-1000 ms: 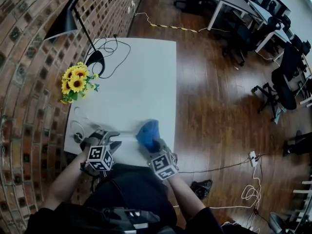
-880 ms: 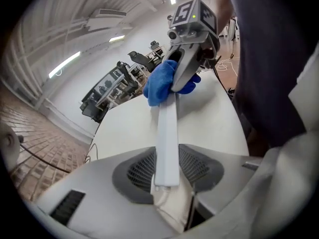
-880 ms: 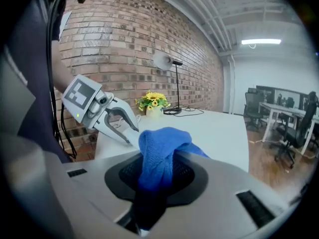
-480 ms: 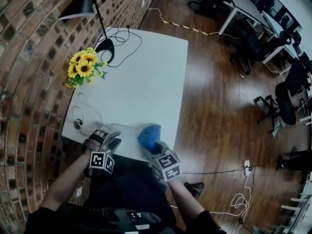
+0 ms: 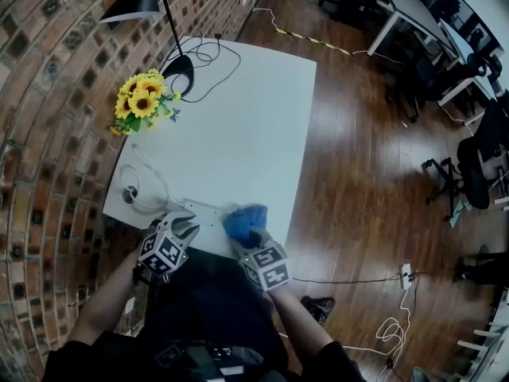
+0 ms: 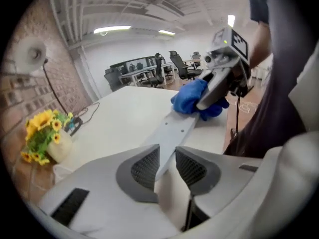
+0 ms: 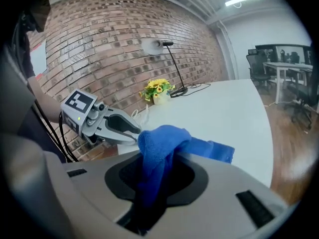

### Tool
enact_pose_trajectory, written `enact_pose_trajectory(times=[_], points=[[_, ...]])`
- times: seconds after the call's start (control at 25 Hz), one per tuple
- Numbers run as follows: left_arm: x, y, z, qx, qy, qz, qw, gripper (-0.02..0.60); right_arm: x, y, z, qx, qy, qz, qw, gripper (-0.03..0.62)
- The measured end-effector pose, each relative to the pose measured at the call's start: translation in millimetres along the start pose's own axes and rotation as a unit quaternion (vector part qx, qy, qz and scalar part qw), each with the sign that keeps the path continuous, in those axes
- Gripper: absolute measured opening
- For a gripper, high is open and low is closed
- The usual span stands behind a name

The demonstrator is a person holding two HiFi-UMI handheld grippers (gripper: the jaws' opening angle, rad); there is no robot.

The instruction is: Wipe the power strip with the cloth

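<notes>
Strip clamped at one end, cloth at the other

Power strip [image 5: 203, 213] lay along the near edge of the white table [image 5: 238, 134], a pale flat bar running left to right in front of the person. The left tongs [image 5: 184, 228] had the strip's left end between their jaws. Those jaws had just been closing, and the left gripper view showed the pads pinched on that end, with the bar running away from them toward the cloth [image 5: 246, 220]. The blue cloth sat bunched on the strip's right end, close to the table's near edge. The right tongs [image 5: 253, 239] were clamped on the cloth. In the right gripper view a thick fold rose from between the jaws and draped forward over the strip. The two tongs were near each other, side by side and apart.

A white cable [image 5: 141, 196] curled on the table just left of the strip. Further back on the left, a bunch of sunflowers [image 5: 143, 102] stood by the brick wall [image 5: 48, 94]. A black lamp [image 5: 181, 64] stood at the far left corner, its black cord looped beside it. A wooden floor [image 5: 358, 173] lay to the right.
</notes>
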State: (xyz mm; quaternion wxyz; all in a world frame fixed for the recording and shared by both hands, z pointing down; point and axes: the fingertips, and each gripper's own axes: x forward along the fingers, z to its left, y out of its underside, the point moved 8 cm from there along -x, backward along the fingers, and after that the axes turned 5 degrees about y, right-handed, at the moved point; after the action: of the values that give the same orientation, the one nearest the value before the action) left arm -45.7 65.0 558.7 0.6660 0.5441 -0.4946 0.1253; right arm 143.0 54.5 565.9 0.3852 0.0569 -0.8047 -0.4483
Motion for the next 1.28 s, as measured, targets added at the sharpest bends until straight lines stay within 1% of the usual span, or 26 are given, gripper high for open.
enact_pose_trajectory(times=[0.04,0.08,0.12,0.16,0.2,0.24,0.28,0.32,0.36,0.48,0.56,0.64,0.76,0.84,0.92,0.96,1.04,1.12,1.2,1.28], points=[[-1,0,4,-0.045,0.019,-0.008,0.9988,0.124,0,0,0,0.001,-0.001,-0.001,1.000,0.091],[-2,0,9,-0.094,0.032,-0.019,0.9949,0.123,0,0,1,0.002,-0.002,-0.002,1.000,0.089],[-3,2,17,-0.146,0.034,-0.031,0.9882,0.113,-1,0,1,0.007,-0.003,-0.003,1.000,0.089],[-5,6,26,-0.199,0.025,-0.040,0.9789,0.031,-2,0,1,0.014,-0.004,-0.004,1.000,0.089],[-7,11,35,-0.249,0.010,-0.047,0.9674,0.018,-3,1,1,0.022,-0.005,-0.006,1.000,0.087],[-10,16,42,-0.290,-0.004,-0.050,0.9558,0.017,-4,1,1,0.028,-0.005,-0.008,1.000,0.087],[-12,18,47,-0.316,-0.013,-0.049,0.9474,0.017,-4,2,1,0.030,-0.004,-0.012,0.999,0.087],[-13,19,49,-0.327,-0.017,-0.044,0.9440,0.017,-4,2,0,0.030,-0.003,-0.017,0.999,0.087],[-13,18,49,-0.323,-0.019,-0.035,0.9457,0.017,-3,2,-2,0.029,-0.002,-0.022,0.999,0.087],[-12,13,45,-0.273,-0.028,0.000,0.9617,0.018,-3,2,-2,0.035,-0.001,-0.027,0.999,0.087],[-11,13,43,-0.251,-0.033,0.008,0.9673,0.018,-4,2,-1,0.033,0.005,-0.025,0.999,0.087],[-10,15,41,-0.248,-0.034,-0.002,0.9682,0.020,-5,2,4,0.019,0.017,-0.021,0.999,0.087],[-11,18,41,-0.245,-0.034,-0.028,0.9684,0.020,-4,1,10,-0.025,0.053,-0.024,0.998,0.086],[-11,18,40,-0.224,-0.037,-0.039,0.9731,0.020,-2,0,9,-0.044,0.081,-0.030,0.995,0.086],[-9,14,40,-0.191,-0.037,-0.042,0.9799,0.020,2,-3,4,-0.037,0.103,-0.030,0.994,0.086],[-7,9,41,-0.182,-0.037,-0.045,0.9816,0.020,3,-6,1,-0.030,0.110,-0.026,0.993,0.084],[-3,2,46,-0.178,-0.040,-0.051,0.9819,0.020,7,-14,-5,-0.029,0.122,-0.016,0.992,0.085],[2,-3,54,-0.172,-0.043,-0.056,0.9825,0.020,12,-21,-10,-0.041,0.136,-0.006,0.990,0.086],[7,-6,61,-0.148,-0.036,-0.054,0.9868,0.020,18,-28,-18,-0.040,0.152,-0.002,0.988,0.086],[10,-8,66,-0.122,-0.016,-0.044,0.9914,0.020,24,-35,-28,-0.017,0.167,-0.004,0.986,0.086]])
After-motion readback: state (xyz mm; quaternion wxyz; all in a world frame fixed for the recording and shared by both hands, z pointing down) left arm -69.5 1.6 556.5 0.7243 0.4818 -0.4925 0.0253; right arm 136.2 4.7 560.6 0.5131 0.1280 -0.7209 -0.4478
